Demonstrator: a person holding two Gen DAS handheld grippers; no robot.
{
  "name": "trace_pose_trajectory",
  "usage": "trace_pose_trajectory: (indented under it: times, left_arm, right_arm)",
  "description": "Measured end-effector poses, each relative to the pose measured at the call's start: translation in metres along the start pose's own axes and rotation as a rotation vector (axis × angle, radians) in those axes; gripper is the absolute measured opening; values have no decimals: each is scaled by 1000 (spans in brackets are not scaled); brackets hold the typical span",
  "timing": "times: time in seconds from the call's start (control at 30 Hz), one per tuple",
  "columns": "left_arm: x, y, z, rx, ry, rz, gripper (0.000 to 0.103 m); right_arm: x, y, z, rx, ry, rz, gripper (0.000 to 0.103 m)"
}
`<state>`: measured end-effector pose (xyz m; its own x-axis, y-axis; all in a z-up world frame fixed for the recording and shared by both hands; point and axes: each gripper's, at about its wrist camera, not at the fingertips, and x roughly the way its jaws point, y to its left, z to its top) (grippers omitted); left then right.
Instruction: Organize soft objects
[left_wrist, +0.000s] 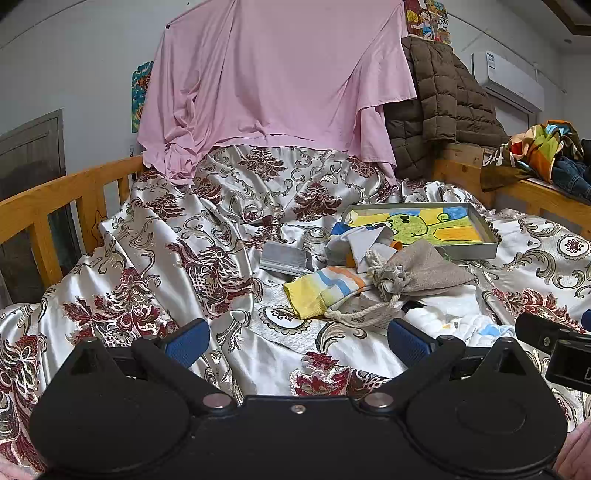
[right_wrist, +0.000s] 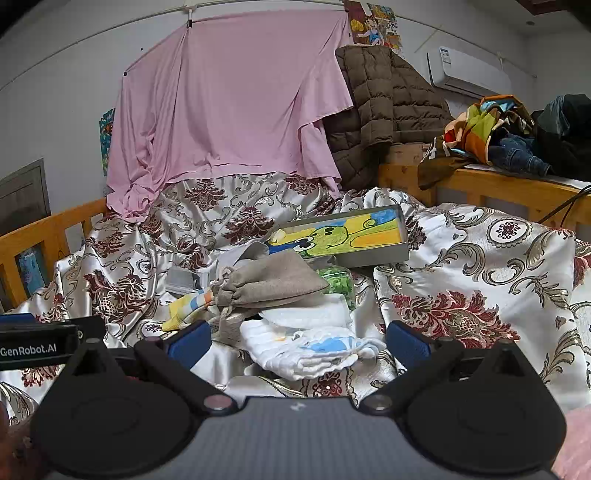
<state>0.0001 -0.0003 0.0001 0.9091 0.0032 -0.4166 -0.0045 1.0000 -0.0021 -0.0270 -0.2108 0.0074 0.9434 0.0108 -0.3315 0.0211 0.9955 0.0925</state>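
Note:
A pile of soft things lies on the floral satin bedspread (left_wrist: 166, 236). A grey drawstring pouch (left_wrist: 421, 273) rests on a yellow striped sock (left_wrist: 321, 291); a white cloth (left_wrist: 454, 321) lies to its right, and a folded grey cloth (left_wrist: 284, 258) behind. A shallow grey box (left_wrist: 424, 225) with a green cartoon drawing sits behind the pile. My left gripper (left_wrist: 297, 341) is open and empty, just short of the sock. In the right wrist view my right gripper (right_wrist: 297, 341) is open, its fingers either side of the white cloth (right_wrist: 310, 347), below the pouch (right_wrist: 269, 280).
A pink sheet (left_wrist: 273, 81) hangs at the bed's head beside a brown padded jacket (left_wrist: 439, 99). Wooden rails (left_wrist: 55, 206) border the bed. Heaped clothes (right_wrist: 502, 133) lie on a wooden ledge at the right. A green packet (right_wrist: 338, 282) sits behind the white cloth.

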Motion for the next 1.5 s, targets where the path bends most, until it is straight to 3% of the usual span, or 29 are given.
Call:
trace_pose_trajectory:
  times: [1.5]
  left_arm:
    - [0, 0, 0, 1, -4, 2, 102]
  right_arm:
    - [3, -2, 1, 8, 8, -2, 103]
